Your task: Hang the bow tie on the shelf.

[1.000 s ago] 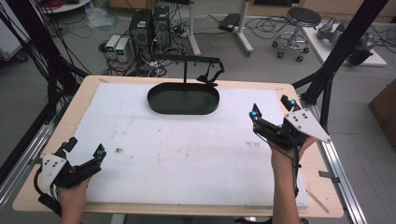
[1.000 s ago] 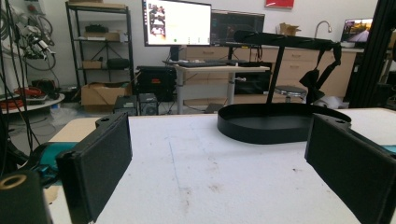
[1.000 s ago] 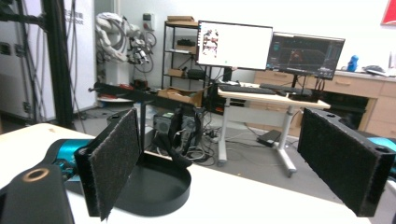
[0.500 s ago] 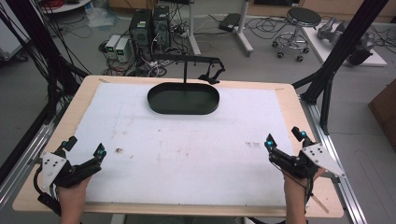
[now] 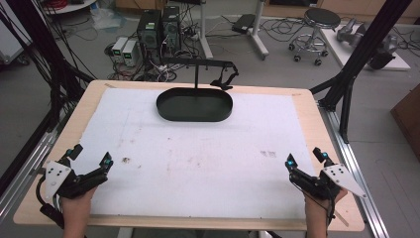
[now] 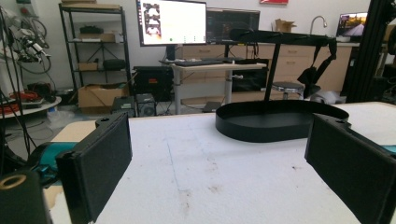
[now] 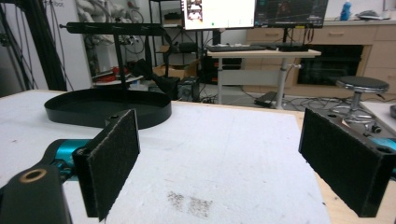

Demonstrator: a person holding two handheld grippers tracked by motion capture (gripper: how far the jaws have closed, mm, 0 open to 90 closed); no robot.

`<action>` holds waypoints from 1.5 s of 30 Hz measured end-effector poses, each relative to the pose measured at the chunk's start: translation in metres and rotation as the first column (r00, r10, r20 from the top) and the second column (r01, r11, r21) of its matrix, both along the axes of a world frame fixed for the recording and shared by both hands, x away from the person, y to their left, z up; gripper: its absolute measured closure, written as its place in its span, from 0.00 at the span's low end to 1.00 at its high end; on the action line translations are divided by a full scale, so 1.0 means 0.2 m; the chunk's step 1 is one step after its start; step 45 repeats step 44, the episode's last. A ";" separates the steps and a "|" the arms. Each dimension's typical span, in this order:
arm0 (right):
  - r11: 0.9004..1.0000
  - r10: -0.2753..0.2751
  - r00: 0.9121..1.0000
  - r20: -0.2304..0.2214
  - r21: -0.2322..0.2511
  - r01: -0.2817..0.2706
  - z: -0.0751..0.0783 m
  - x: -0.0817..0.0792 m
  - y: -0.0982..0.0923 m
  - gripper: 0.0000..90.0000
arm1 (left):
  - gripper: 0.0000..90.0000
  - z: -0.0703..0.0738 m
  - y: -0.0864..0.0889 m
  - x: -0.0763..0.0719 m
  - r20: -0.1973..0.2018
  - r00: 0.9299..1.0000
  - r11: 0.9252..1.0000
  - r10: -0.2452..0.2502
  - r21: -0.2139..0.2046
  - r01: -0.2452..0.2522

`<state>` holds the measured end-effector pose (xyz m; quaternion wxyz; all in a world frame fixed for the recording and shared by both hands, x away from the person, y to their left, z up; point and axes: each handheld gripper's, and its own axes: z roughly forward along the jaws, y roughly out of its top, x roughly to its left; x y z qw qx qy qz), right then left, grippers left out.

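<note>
White foam sheeting (image 5: 208,148) covers the wooden table. Down at the near left corner, the left gripper (image 5: 91,157) rests low with its jaws spread wide, nothing between them. Up at the far middle sits the black oval metal tray (image 5: 194,105), well apart from both. Near right corner, the right gripper (image 5: 306,160) hovers, jaws apart, empty too.

Even, diffuse overhead room light; no hard shadows on the white table cover (image 5: 198,158). The black tray (image 5: 194,105) casts only a faint, soft shadow at its rim. The high view is slightly soft, with mild barrel distortion toward the edges. In both gripper views the near pads (image 6: 100,163) are blurred; the bright monitors (image 7: 219,13) are overexposed, their contents washed out.
</note>
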<state>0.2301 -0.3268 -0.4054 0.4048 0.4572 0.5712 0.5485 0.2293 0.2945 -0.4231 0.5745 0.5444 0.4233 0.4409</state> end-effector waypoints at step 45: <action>0.999 0.054 0.999 0.010 0.003 -0.054 -0.03 -0.03 0.01 0.13 | 0.09 -0.04 -0.01 0.01 -0.042 0.999 1.000 -0.018 0.014 0.019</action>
